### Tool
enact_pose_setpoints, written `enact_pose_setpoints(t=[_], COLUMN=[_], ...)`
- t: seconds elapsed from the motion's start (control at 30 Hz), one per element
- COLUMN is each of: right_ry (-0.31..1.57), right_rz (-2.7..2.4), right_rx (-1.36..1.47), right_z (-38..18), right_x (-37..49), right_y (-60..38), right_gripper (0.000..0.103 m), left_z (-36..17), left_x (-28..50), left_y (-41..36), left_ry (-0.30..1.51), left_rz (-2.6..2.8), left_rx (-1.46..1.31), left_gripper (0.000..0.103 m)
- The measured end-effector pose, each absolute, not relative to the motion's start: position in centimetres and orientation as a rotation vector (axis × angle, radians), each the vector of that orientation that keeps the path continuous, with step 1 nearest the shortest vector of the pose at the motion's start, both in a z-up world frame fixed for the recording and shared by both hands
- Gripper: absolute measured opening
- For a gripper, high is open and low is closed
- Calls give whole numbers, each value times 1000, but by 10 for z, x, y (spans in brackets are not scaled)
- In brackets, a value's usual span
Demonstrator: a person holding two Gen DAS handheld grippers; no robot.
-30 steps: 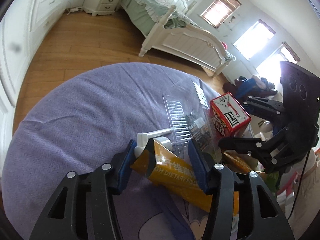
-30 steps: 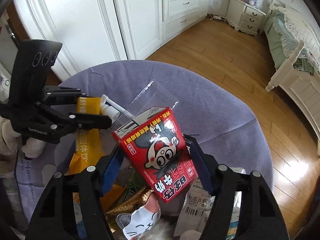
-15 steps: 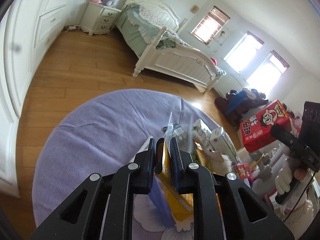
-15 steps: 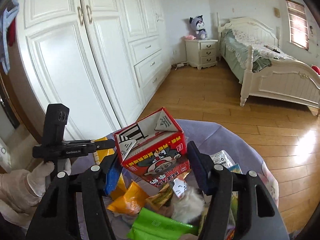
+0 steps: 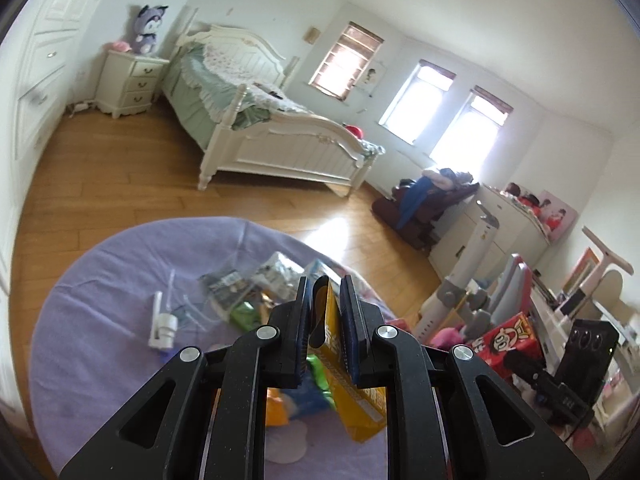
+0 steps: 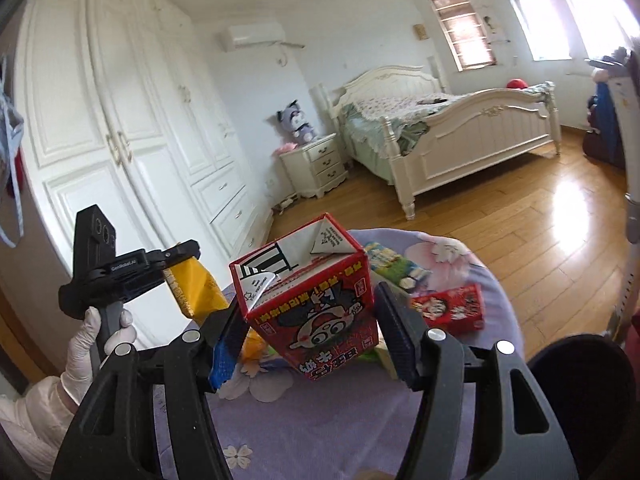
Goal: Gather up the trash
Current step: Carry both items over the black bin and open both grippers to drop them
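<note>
In the left wrist view the left gripper (image 5: 325,322) pinches a limp yellow pouch (image 5: 352,392) above the purple table (image 5: 92,320), likely light and slippery, while the right wrist view shows the right gripper (image 6: 310,330) clamping a stiff, crushable red carton (image 6: 316,312) by its sides.

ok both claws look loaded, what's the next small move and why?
Probably carry both toward a bin, though none is clearly in view. The left claw is shut on a yellow pouch, the right claw on a red carton, both lifted off the purple cloth. More wrappers lie there.
</note>
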State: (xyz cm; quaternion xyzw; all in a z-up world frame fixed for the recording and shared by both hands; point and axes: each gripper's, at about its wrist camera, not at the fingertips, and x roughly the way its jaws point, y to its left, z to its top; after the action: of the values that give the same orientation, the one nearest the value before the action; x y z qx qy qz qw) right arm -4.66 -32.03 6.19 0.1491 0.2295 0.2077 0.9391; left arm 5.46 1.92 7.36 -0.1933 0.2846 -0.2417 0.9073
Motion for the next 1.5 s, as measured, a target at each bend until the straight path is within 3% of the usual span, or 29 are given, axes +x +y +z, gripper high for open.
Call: enact_pose_setpoints(t=[0.23, 0.57, 1.03, 1.07, 1.13, 1.2, 1.37, 1.5], right_ry=[444, 564, 681, 686, 691, 698, 659, 636], right_rz=[80, -170, -263, -270, -280, -291, -288, -255], right_rx=[264, 329, 442, 443, 437, 438, 456, 435], right_z=[27, -64, -130, -131, -133, -134, -129, -118], right_x=[-85, -102, -89, -88, -89, -91, -101, -100], right_y=[-385, -458, -500, -501, -502, -502, -504, -493], right_gripper=[61, 61, 62, 62, 64, 76, 76, 76], left_z=[59, -11, -67, -66, -63, -58, -35, -13], left_x=[49, 62, 83, 82, 81, 76, 64, 55], left_y=[-103, -288, -381, -382, -386, -385, -370, -338], left_ry=[654, 809, 890, 886, 872, 839, 787, 734], left_rz=[-663, -829, -846, -839, -835, -829, -834, -814], left_rx=[-350, -174, -8, 5, 30, 48, 63, 37], left_gripper=[16, 16, 16, 19, 38, 60, 61, 74])
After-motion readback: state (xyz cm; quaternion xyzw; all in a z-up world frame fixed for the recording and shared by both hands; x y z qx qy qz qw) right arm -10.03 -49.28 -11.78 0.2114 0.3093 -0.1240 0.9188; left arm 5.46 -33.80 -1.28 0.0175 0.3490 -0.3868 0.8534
